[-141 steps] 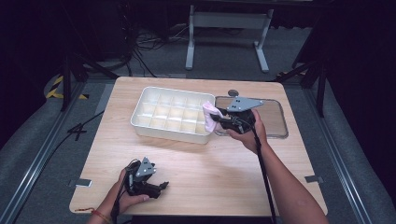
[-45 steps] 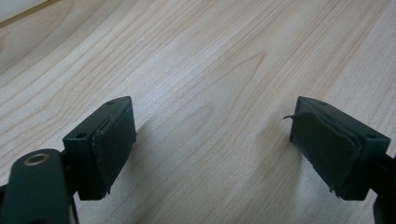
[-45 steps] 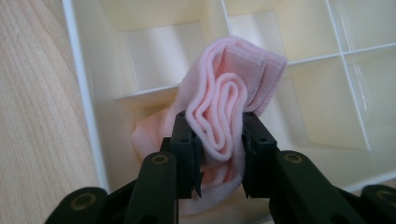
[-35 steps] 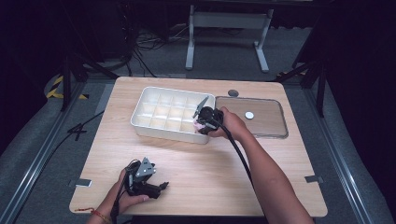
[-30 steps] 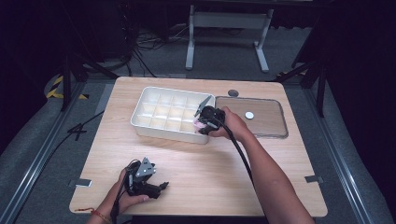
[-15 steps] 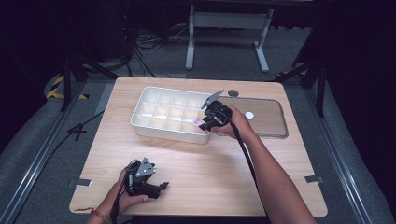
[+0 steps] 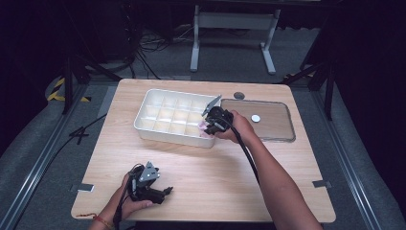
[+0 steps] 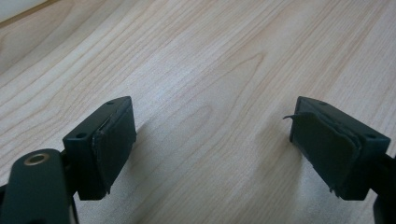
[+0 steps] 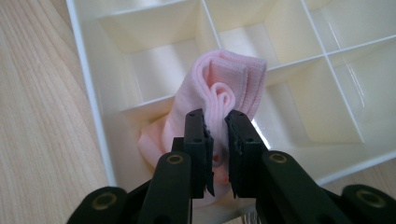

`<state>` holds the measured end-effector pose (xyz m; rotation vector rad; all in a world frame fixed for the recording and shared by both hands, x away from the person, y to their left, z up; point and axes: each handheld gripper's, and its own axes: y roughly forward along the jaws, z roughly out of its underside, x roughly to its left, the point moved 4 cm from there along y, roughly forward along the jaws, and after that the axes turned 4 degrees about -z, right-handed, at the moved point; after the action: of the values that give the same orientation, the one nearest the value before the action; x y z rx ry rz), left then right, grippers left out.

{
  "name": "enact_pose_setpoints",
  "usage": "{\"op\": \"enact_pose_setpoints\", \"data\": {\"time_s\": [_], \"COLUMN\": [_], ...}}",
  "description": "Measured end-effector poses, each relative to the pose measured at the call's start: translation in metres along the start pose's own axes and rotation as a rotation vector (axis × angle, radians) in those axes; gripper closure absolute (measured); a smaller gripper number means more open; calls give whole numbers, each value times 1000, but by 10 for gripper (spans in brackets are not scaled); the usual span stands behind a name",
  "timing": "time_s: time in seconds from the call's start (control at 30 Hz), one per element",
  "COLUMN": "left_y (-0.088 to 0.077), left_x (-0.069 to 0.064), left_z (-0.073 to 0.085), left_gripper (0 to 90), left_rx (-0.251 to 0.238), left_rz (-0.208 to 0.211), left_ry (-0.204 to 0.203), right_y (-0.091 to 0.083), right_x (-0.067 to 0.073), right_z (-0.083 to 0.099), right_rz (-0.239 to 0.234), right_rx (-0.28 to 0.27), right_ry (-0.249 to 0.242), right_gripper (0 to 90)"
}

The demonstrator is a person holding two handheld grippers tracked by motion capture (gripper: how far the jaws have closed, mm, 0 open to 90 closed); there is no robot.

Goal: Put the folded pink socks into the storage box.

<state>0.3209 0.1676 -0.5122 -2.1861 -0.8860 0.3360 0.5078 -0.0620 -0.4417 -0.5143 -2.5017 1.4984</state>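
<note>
Two tools show in the high view: the right tool [image 7: 209,125] sits at the near right corner of one white divided tray [image 7: 158,132] on the tabletop [image 7: 215,177], with a pink sock [image 7: 205,128] at its tip, while the left tool [image 7: 165,191] rests near the front edge, well apart from the tray. One dark lid [image 7: 273,125] bearing a single white disc [image 7: 256,118] lies just right of the tray. In the left gripper view, that tool [image 8: 212,149] has its jaws spread wide over bare wood. In the right gripper view, that tool [image 9: 217,144] has just been closing and pinches the rolled sock [image 9: 224,88], which lies across a tray [image 9: 88,88] corner compartment and its divider.
</note>
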Motion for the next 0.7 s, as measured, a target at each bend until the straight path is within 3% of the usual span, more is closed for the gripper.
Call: {"op": "enact_pose_setpoints", "data": {"time_s": [0.2,0.7], "left_y": [0,0], "left_x": [0,0], "left_z": [0,0], "left_gripper": [147,147], "left_rx": [2,0], "left_rz": [0,0], "left_ry": [3,0], "right_y": [10,18], "right_x": [2,0], "right_z": [0,0], "right_rz": [9,-29], "right_rx": [80,118], "right_ry": [-41,-30], "right_gripper": [799,804]}}
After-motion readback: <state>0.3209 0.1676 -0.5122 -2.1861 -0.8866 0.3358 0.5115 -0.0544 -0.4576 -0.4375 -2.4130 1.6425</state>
